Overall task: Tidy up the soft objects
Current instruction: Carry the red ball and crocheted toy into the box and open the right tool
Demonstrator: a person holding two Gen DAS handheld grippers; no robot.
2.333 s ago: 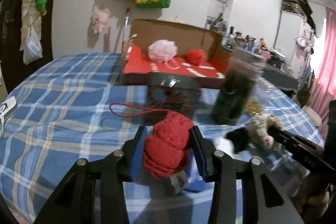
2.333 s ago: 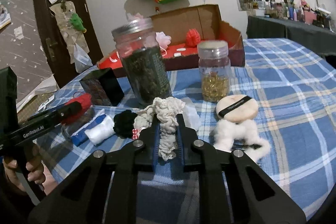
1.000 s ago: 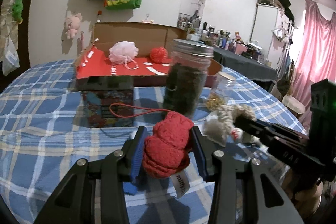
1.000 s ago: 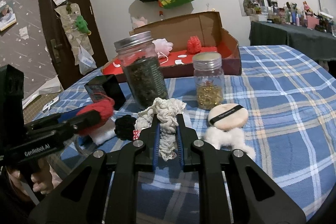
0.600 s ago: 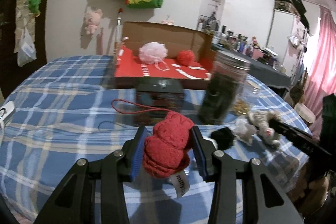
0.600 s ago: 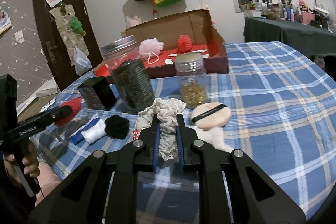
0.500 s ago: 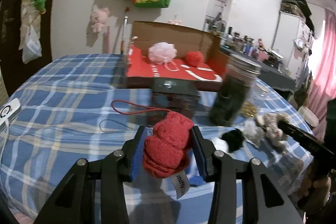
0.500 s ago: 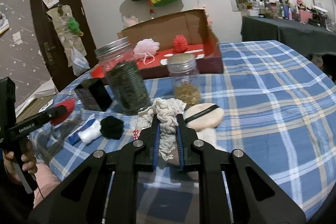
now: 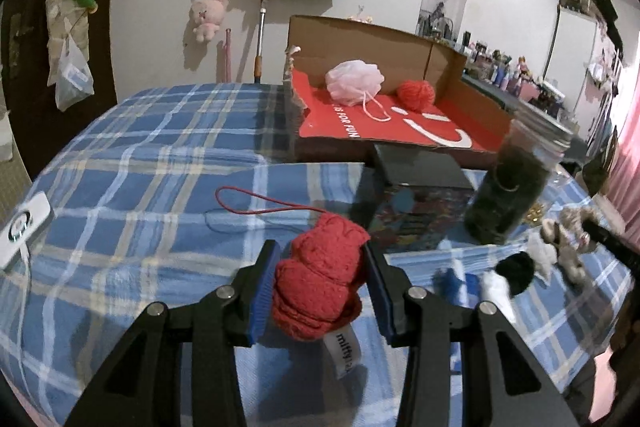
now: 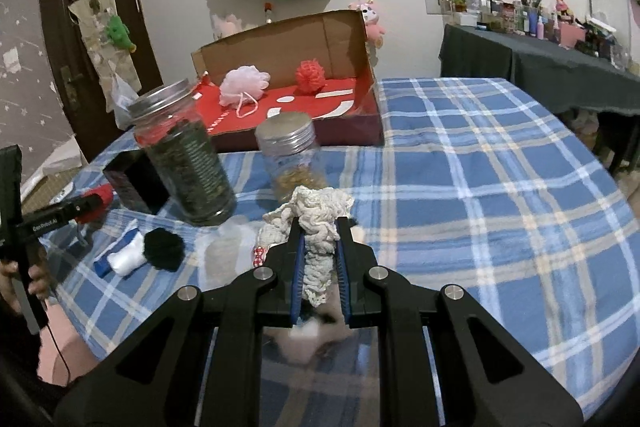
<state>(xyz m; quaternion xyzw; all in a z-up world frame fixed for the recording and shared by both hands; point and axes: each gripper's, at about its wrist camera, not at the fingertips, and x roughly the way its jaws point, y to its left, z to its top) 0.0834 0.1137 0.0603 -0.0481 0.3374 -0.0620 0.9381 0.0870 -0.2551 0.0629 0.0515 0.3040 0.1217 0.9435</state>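
Observation:
My left gripper [image 9: 320, 263] is shut on a red knitted soft toy [image 9: 320, 287] with a red cord loop and a white tag, held above the blue plaid cloth. My right gripper [image 10: 318, 239] is shut on a cream crocheted piece [image 10: 314, 223] above the cloth. An open cardboard box [image 9: 360, 39] with a red inside stands at the back and holds a pink bath pouf [image 9: 354, 83] and a red yarn ball [image 9: 416, 95]. The box [image 10: 280, 43] also shows in the right wrist view. A black pom-pom [image 10: 164, 247] and a white roll [image 10: 126, 259] lie on the cloth.
A tall jar of dark leaves [image 10: 186, 155], a small jar of gold bits [image 10: 294, 159] and a dark box [image 9: 420, 199] stand between the grippers and the cardboard box. A white device [image 9: 22, 231] lies at the left edge. A dark table [image 10: 540, 67] with bottles stands right.
Both grippers keep their grip. The left view has swung left and nearer the cloth. The right gripper has moved forward over the powder puff, which is now hidden under it.

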